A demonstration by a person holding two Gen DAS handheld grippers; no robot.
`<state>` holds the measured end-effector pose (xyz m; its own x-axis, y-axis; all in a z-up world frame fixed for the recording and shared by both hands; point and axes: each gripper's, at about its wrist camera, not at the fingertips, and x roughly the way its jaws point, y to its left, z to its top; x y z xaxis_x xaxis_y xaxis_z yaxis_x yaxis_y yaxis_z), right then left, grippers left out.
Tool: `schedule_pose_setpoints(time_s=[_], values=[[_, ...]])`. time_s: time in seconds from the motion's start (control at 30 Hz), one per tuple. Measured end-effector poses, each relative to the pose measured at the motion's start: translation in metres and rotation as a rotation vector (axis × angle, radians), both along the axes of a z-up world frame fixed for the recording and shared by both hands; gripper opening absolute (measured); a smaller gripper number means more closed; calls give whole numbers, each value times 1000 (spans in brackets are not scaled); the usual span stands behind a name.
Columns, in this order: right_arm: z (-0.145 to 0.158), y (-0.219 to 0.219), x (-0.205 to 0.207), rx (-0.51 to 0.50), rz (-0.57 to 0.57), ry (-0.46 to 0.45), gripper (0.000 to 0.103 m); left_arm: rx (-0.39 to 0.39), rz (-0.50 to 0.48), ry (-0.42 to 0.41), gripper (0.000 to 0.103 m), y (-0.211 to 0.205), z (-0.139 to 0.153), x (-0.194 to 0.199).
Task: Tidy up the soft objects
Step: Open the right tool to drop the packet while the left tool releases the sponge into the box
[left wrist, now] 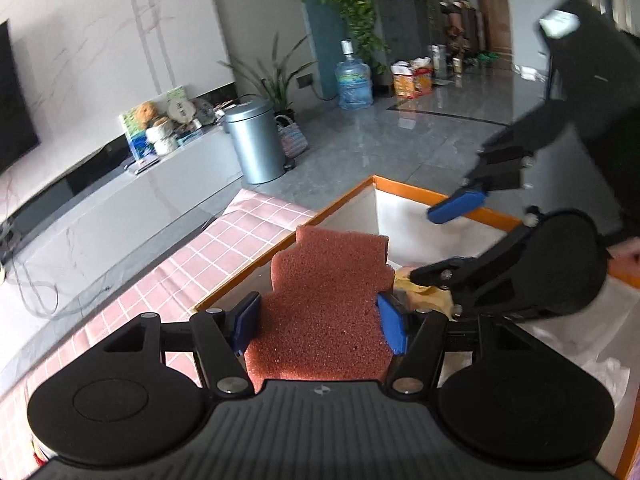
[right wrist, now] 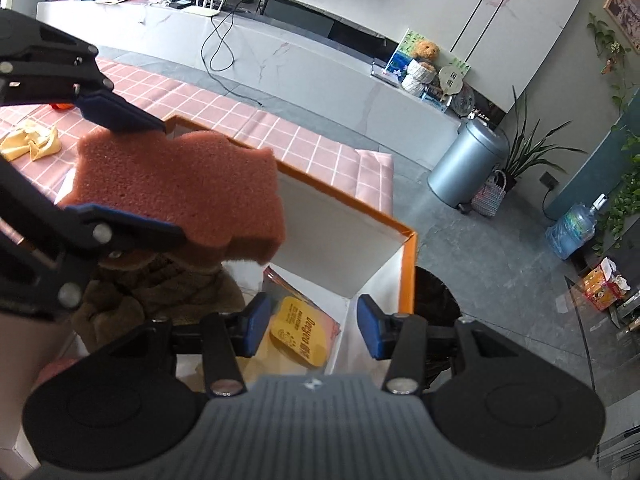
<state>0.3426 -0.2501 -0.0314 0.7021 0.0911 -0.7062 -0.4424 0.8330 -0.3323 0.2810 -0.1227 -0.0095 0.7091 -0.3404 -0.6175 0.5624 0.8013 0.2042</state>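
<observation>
Between the jaws of the left gripper (left wrist: 320, 322): the brown sponge (left wrist: 326, 304), clamped at its sides and held above the near corner of the orange-rimmed box (left wrist: 416, 190). Right gripper (right wrist: 308, 330) beside it, jaws apart and empty, over the box's inside. A brown plush toy (right wrist: 160, 284) lies in the box below. Judgement: lower the sponge past the rim before releasing; keep the right gripper clear of the drop. A yellow cloth (right wrist: 32, 142) waits on the tabletop (right wrist: 208, 96).

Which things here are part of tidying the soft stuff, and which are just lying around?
Job:
- sponge, held in the left tongs
- orange-rimmed box
- brown plush in the box
- yellow cloth on the table
- right tongs, open

Lying about:
- bin
- water jug
- basket
- plants
</observation>
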Motion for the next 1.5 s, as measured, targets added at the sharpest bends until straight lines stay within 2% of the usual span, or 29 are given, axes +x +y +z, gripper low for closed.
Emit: schedule_pose_setpoints(time_s=[0.1,0.2,0.4,0.57,0.67,0.73,0.9,1.13,1.3,1.5], values=[[4,-6,-10,-13,-18,-46,48,-35,43,26,71,-1,4,4],[10,-13,-17,-20,-23,-81,50,-60,34,62,71,-4,7,4],[12,-28,-30,-19,-6,-101,51,-21,-9,67,71,-25,2,2],[9,-35,-31,8,-34,-92,51,15,-17,116,73,-37,-12,6],[7,-36,-32,16,-36,-90,51,49,-39,138,77,-40,-21,5],[7,-35,-34,19,-34,-90,52,48,-28,142,84,-38,-24,6],[9,-35,-40,22,-31,-100,56,58,-27,205,88,-33,-29,10],[16,-35,-47,20,-28,-110,61,33,-3,188,89,-23,-20,-2],[24,-30,-55,22,-29,-121,70,35,4,165,89,-14,-6,-16],[35,-25,-73,74,-65,-127,76,-45,47,128,89,2,14,-36]])
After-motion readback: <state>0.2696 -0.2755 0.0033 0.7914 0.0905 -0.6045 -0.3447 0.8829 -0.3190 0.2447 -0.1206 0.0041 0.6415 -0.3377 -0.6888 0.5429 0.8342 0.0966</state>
